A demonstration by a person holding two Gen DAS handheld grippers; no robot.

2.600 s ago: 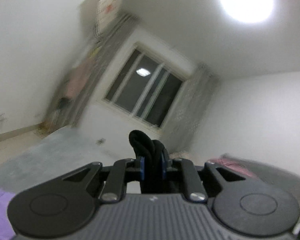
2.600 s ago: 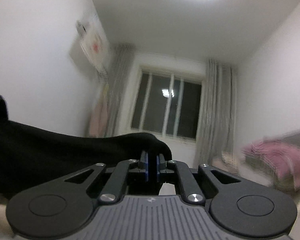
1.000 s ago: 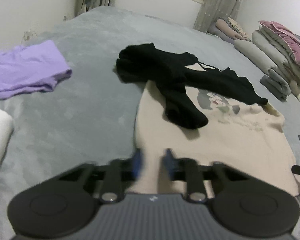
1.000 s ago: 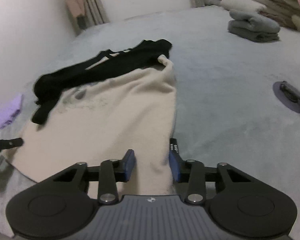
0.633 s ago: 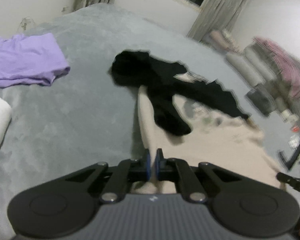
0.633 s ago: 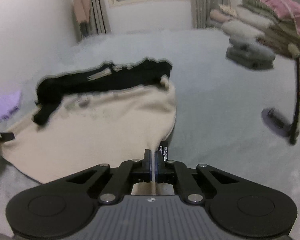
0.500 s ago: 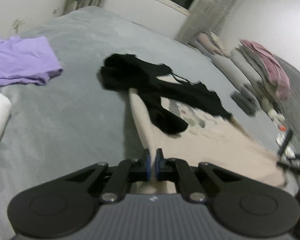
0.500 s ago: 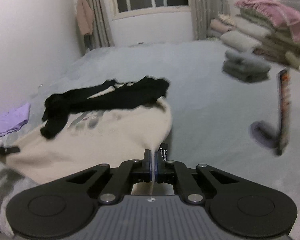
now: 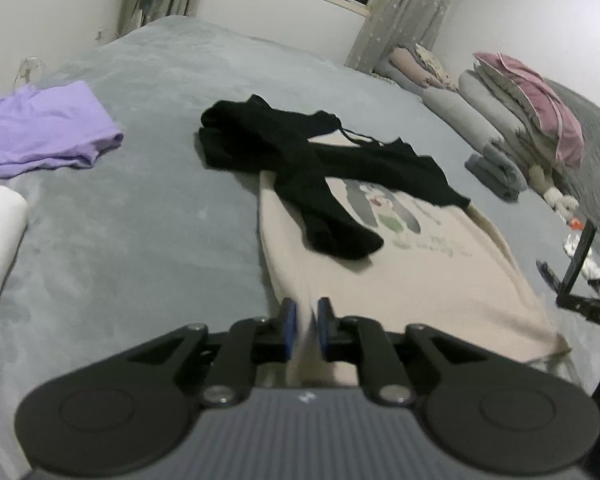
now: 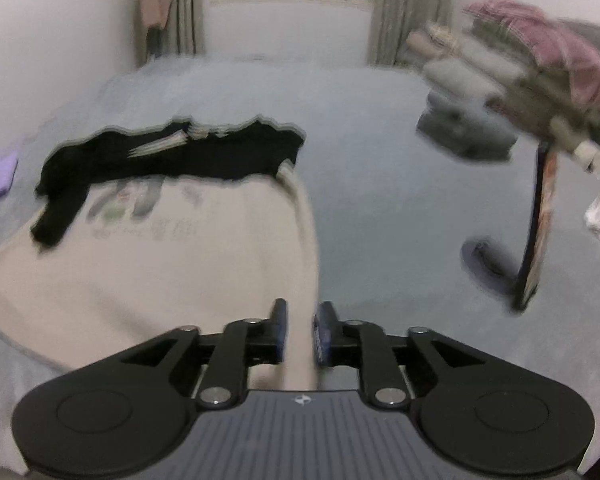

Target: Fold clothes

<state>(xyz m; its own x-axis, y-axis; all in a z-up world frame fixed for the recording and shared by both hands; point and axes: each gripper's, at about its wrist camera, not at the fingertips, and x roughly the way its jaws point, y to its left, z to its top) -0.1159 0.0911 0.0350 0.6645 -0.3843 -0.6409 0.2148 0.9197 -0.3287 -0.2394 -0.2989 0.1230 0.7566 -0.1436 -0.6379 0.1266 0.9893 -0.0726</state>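
On the grey bed (image 9: 148,216), both my left tool (image 9: 303,330) and right tool (image 10: 299,333) are opening around the beige T-shirt's (image 9: 428,280) hem corners, which may slip free and crumple.

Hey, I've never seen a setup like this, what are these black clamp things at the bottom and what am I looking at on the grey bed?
These are two handheld two-finger grippers, one in each of a person's hands, each with a fisheye camera looking along its fingers. One picture comes from the left gripper, the other from the right gripper.

On the grey bed cover lies a beige T-shirt with a cartoon print, with a black garment draped across its far end. A purple garment lies off to the side.

Each gripper has a near corner of the T-shirt's hem between its jaws, which are opening.
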